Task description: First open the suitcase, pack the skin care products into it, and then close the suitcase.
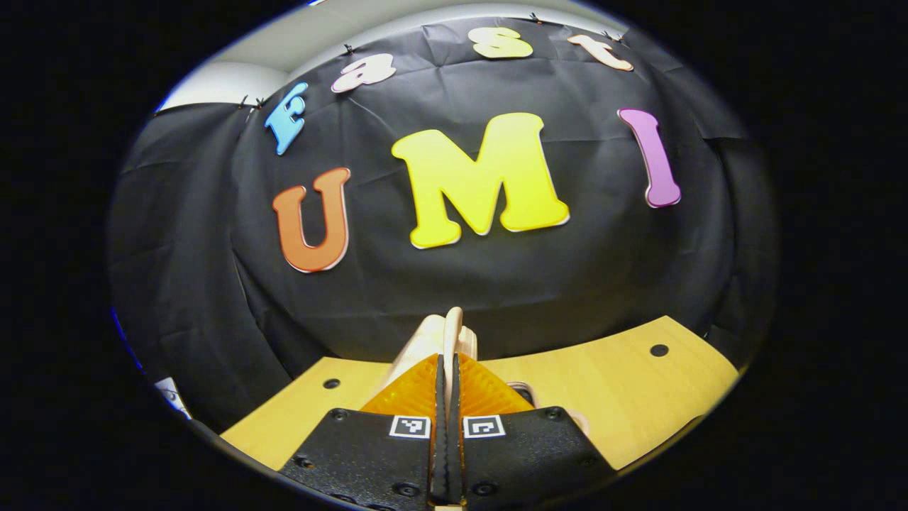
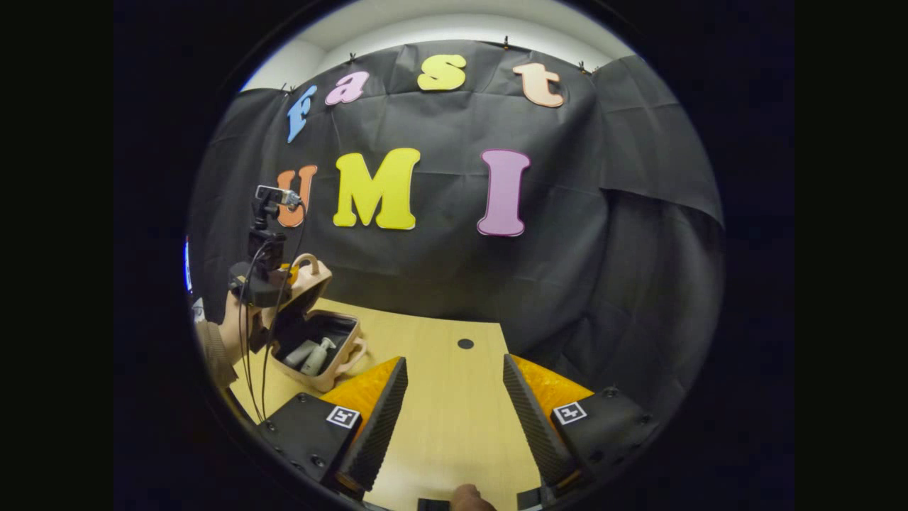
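Left gripper view: pale wooden table (image 1: 624,383) under black cloth wall; left hand-held gripper (image 1: 448,348) clamps beige suitcase lid (image 1: 443,333) | Right gripper view: right hand-held gripper (image 2: 454,404) agape, far-left suitcase (image 2: 319,341) half-open, white bottles (image 2: 311,355) inside.

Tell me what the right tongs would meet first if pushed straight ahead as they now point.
Probably nothing soon: the open right tongs face bare table, then the black cloth wall. The suitcase sits off to the left.
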The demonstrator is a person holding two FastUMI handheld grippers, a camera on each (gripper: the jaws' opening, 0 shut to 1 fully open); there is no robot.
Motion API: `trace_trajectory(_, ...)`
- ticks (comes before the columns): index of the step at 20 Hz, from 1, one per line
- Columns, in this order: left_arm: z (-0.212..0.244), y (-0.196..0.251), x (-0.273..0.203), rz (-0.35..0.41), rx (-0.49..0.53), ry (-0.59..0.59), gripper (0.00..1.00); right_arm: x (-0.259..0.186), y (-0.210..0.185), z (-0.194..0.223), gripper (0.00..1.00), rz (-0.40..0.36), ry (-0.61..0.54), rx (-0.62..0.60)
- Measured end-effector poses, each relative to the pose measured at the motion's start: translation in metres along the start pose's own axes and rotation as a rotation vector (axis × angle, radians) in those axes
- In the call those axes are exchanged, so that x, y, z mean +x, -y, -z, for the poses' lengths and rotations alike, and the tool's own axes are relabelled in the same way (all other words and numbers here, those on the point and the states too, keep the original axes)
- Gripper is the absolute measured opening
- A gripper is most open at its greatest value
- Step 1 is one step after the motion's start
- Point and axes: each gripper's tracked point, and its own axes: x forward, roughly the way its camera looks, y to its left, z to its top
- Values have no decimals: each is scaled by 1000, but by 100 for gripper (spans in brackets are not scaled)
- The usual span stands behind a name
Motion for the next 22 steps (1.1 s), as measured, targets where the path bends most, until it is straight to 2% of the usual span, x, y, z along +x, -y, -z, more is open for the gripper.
trace_trajectory(6,54,70,1,56,45,-90,4,10,32,28,80,12,-68,5)
trace_trajectory(10,89,95,0,72,61,-165,4,7,46,44,80,6,-99,37)
trace_trajectory(14,118,118,-1,118,44,-256,10,4,56,40,80,2,-77,67)
trace_trajectory(17,112,127,-5,150,-40,-261,32,2,57,28,80,-14,-48,77)
trace_trajectory(19,84,129,-5,156,-60,-200,39,2,53,20,80,-32,-29,81)
trace_trajectory(20,73,130,-11,153,-62,-194,46,2,50,14,80,-41,-20,80)
trace_trajectory(21,62,122,-22,136,-69,-191,75,2,47,8,80,-49,-6,79)
trace_trajectory(22,49,119,-31,131,-95,-187,88,2,42,1,80,-58,8,77)
